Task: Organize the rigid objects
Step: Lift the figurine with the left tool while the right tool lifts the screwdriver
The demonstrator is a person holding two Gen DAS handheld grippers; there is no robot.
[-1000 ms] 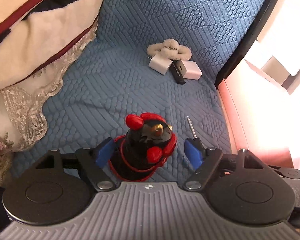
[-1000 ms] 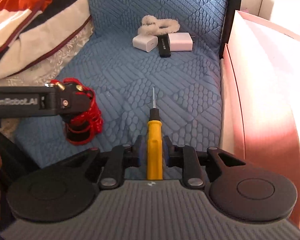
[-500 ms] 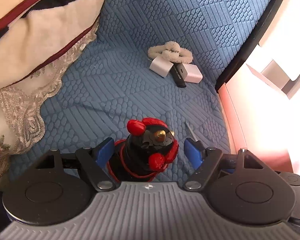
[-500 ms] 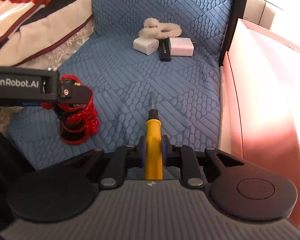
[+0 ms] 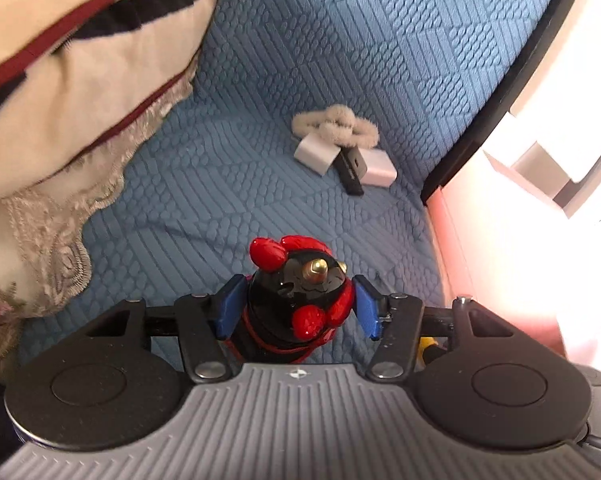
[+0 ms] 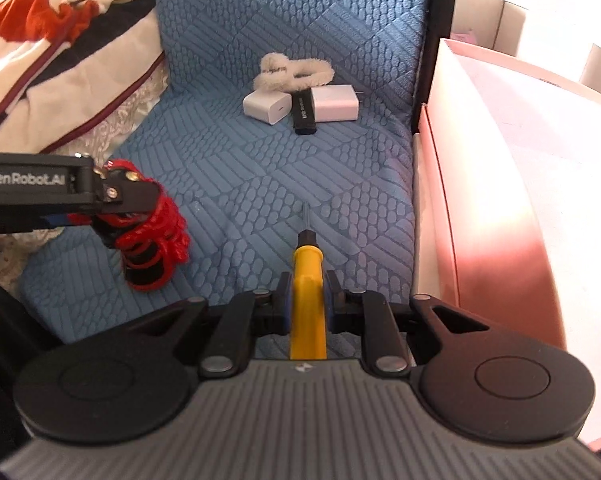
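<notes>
My left gripper [image 5: 298,306] is shut on a black and red bundle of test leads [image 5: 296,300], lifted off the blue quilted cushion; the bundle also shows in the right wrist view [image 6: 152,236], held by the left gripper [image 6: 120,196]. My right gripper [image 6: 306,300] is shut on a yellow-handled screwdriver [image 6: 306,272], its thin shaft pointing forward over the cushion. Far ahead lie two white chargers [image 6: 268,106], [image 6: 334,102] with a black stick [image 6: 304,114] between them.
A beige fluffy hair tie [image 6: 292,70] lies behind the chargers. A striped blanket with lace trim [image 5: 60,92] covers the left. A pink box [image 6: 500,208] stands at the right past the cushion's black edge [image 6: 440,40].
My left gripper's jaws have closed from open onto the test lead bundle and lifted it slightly. My right gripper has stayed shut on the screwdriver and moved a little forward.
</notes>
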